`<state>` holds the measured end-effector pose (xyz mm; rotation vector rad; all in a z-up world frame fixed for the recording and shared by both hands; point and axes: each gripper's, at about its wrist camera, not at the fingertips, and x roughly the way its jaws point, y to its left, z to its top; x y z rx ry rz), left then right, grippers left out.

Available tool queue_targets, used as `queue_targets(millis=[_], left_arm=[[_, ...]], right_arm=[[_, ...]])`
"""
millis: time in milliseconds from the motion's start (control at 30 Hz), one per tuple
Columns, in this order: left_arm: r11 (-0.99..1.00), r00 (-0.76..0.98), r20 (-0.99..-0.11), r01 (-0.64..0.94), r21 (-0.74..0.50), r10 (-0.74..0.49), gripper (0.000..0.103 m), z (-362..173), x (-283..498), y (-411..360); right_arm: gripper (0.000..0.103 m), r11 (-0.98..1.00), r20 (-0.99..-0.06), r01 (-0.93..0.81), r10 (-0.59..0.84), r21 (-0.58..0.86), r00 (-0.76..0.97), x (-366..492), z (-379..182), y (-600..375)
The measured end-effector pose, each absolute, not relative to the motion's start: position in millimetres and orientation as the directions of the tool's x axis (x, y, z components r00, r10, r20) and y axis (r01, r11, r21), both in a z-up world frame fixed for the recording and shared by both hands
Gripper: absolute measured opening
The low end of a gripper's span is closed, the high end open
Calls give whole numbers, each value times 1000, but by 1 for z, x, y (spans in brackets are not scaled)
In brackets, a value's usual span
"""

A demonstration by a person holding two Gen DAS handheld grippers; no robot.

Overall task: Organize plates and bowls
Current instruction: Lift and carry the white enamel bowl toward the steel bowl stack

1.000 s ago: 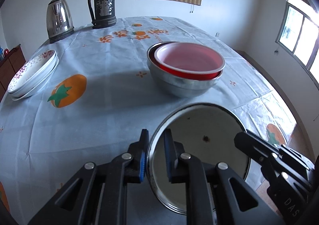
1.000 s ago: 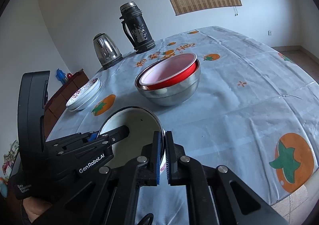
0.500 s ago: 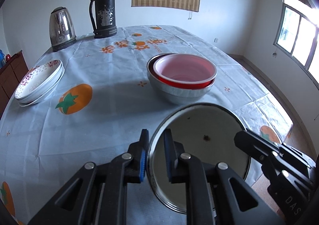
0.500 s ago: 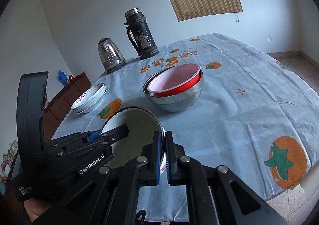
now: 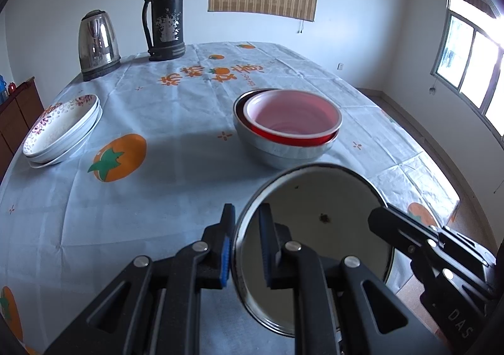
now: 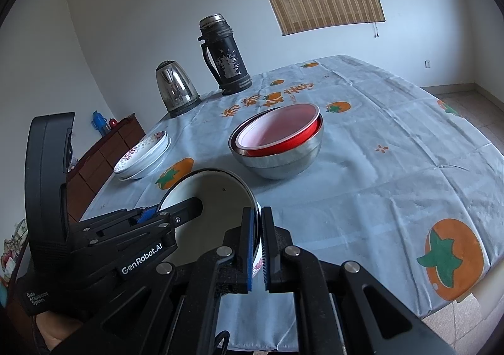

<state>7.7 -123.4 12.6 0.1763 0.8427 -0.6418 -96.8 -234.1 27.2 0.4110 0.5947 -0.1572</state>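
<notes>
A white enamel bowl (image 5: 315, 229) with a dark rim hangs tilted over the table's near edge, held from both sides. My left gripper (image 5: 247, 216) is shut on its left rim and my right gripper (image 6: 257, 219) is shut on its right rim (image 6: 217, 194). Each gripper shows in the other's view: the right one (image 5: 378, 218) and the left one (image 6: 189, 203). Further in, a red bowl (image 5: 293, 115) sits nested in a steel bowl (image 5: 283, 156) on the cloth. A stack of patterned plates (image 5: 60, 131) lies at the left.
A steel kettle (image 5: 97, 40) and a dark thermos flask (image 5: 165, 14) stand at the table's far side. The light blue tablecloth (image 5: 176, 166) has orange fruit prints. A wooden cabinet (image 6: 104, 150) stands left of the table, and floor shows to the right.
Both grippers keep their hold on the enamel bowl. The nested bowls, plates, kettle and flask now sit a little lower and smaller in both views.
</notes>
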Motion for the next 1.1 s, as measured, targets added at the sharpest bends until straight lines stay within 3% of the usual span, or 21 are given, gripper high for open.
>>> queue_targets(millis=[1100], left_arm=[[798,502,-732,596,-94,-461,13,18,9,-127]], right_arm=[[5,912,-559,256,-36,321,828,-96,34,-238]])
